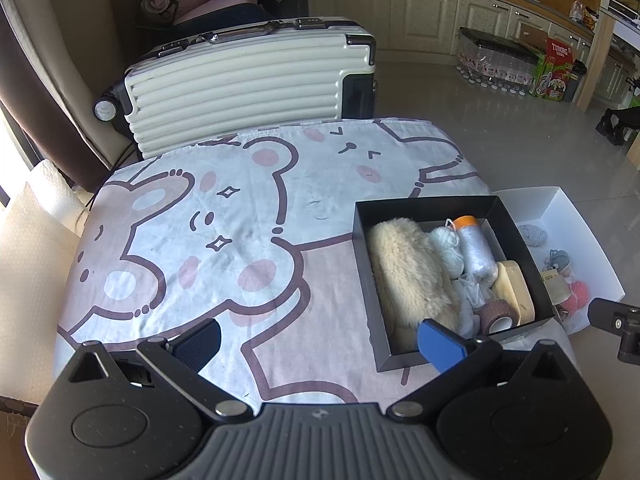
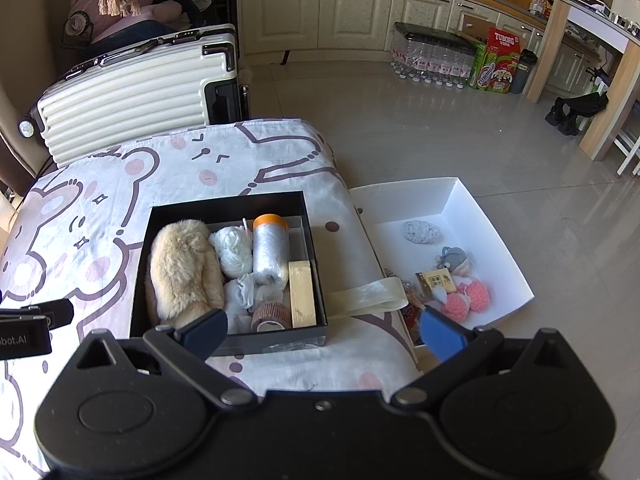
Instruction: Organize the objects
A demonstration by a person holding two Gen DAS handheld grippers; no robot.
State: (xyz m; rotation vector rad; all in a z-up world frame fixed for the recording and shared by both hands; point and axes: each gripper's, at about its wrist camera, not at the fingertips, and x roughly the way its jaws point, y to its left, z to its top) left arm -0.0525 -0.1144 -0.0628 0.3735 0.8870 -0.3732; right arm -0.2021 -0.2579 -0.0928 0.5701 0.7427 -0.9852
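A cartoon-bear cloth (image 1: 224,240) is covering the table. I am holding both claws released and empty: left gripper (image 1: 320,342), right gripper (image 2: 322,332). The black box (image 2: 228,206) is sitting packed; a white tray (image 2: 492,240), perhaps lower, is lying beside it.

Two boxes, one black (image 2: 224,205) and one white (image 2: 492,232); two pink pompoms (image 2: 466,300); one suitcase (image 2: 132,100)

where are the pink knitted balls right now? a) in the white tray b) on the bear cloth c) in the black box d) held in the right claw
a: the pink knitted balls lie in the white tray, beside the black box, and the right claw is open and empty.
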